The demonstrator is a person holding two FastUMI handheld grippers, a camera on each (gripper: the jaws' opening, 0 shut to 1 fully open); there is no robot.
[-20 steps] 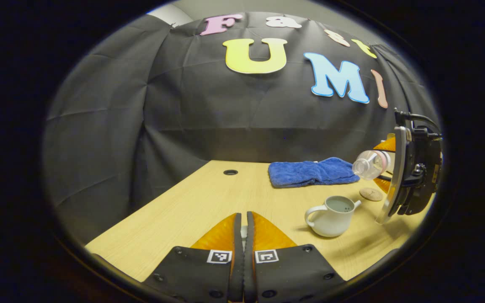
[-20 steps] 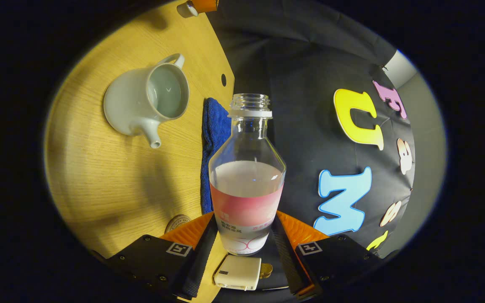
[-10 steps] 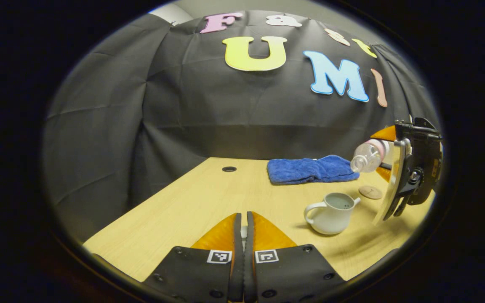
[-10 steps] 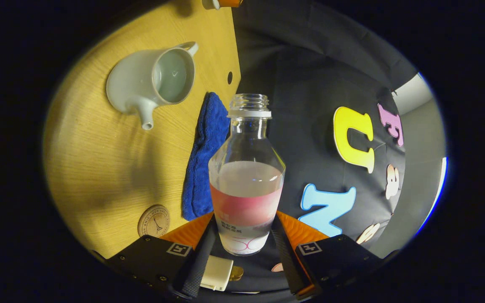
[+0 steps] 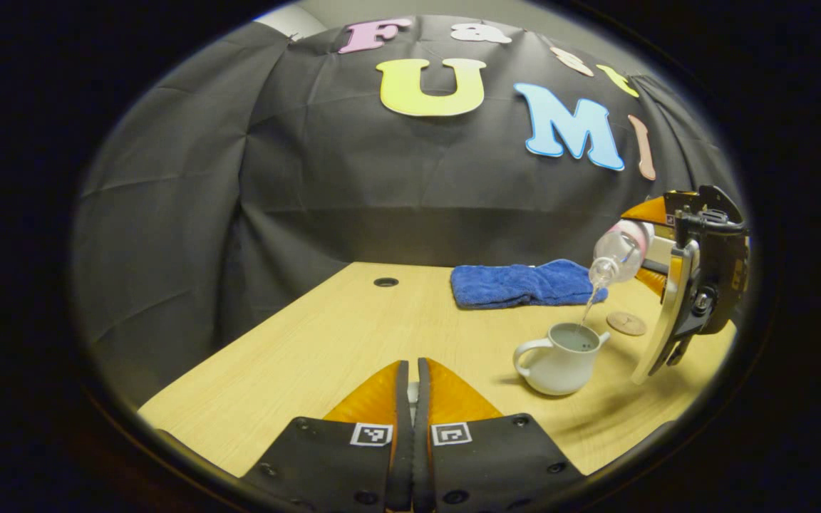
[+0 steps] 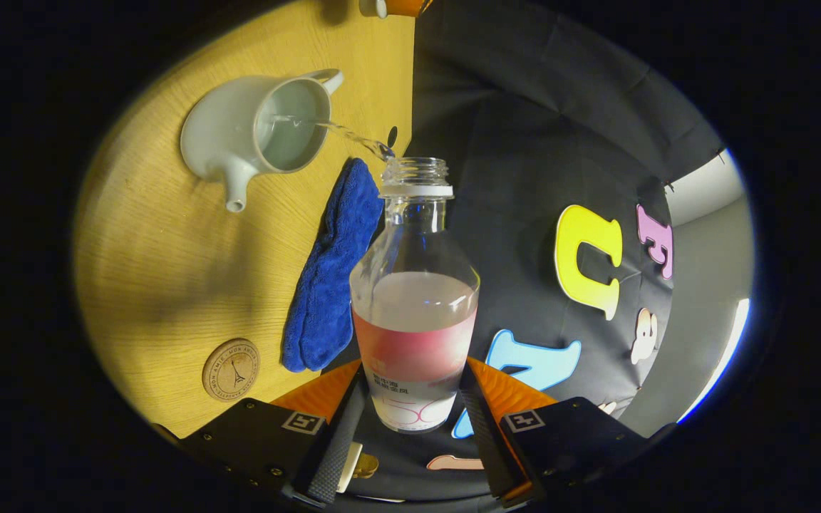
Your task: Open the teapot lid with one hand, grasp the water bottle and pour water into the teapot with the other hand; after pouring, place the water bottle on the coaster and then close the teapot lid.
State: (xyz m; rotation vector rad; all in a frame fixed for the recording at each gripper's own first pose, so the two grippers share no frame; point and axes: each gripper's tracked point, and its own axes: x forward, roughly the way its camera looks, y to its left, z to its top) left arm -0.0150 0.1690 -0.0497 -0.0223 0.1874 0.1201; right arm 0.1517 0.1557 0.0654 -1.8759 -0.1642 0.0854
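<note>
I hold the water bottle (image 6: pixel 416 299) in my right gripper (image 6: pixel 410 420), both fingers pressed tight on its lower body. The bottle is tipped over, and a thin stream of water (image 6: pixel 353 137) runs from its open mouth into the white teapot (image 6: pixel 250 139). The teapot stands on the wooden table (image 5: pixel 325 349) with its lid off and water inside.

My left gripper (image 5: pixel 414 420) is clenched, its fingers almost touching, with something small and white caught between them. I cannot tell what it is. It hangs over the near part of the table, well apart from the teapot (image 5: pixel 560 356).

There is lots of open table to the left of the teapot. The round coaster (image 6: pixel 231 369) lies bare, just beside the blue towel (image 6: pixel 328 274) and near the table edge. The towel lies along the far edge, where the table meets the black cloth wall (image 5: pixel 311 178). A small round hole (image 5: pixel 385 282) sits in the table near that wall.
</note>
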